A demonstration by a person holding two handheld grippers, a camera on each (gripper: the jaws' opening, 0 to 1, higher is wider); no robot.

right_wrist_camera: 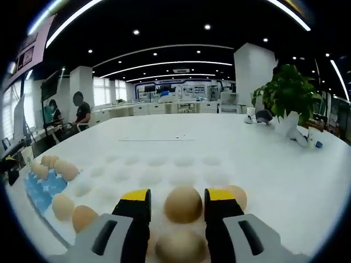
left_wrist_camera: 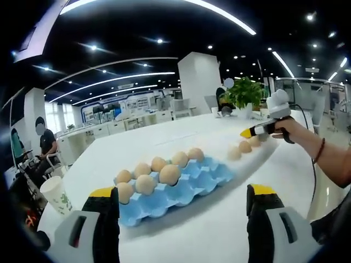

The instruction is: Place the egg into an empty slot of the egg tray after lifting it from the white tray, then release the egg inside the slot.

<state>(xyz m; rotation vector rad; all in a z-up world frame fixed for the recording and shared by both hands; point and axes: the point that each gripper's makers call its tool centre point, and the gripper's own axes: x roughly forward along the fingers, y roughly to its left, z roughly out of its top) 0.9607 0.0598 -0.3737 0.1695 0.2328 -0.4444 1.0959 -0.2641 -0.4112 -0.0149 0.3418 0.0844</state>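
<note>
The right gripper reaches low over the white tray, jaws apart around an egg; the left gripper hovers open before the egg tray.

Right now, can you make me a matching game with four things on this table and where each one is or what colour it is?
Things:
1. egg tray
2. potted plant
3. paper cup
4. egg

Matches:
A. green leaves, white pot
B. between the right gripper's yellow-tipped jaws
C. blue, partly filled with eggs
D. standing at the table edge, left of the egg tray in the left gripper view

Pairs: 1-C, 2-A, 3-D, 4-B
</note>
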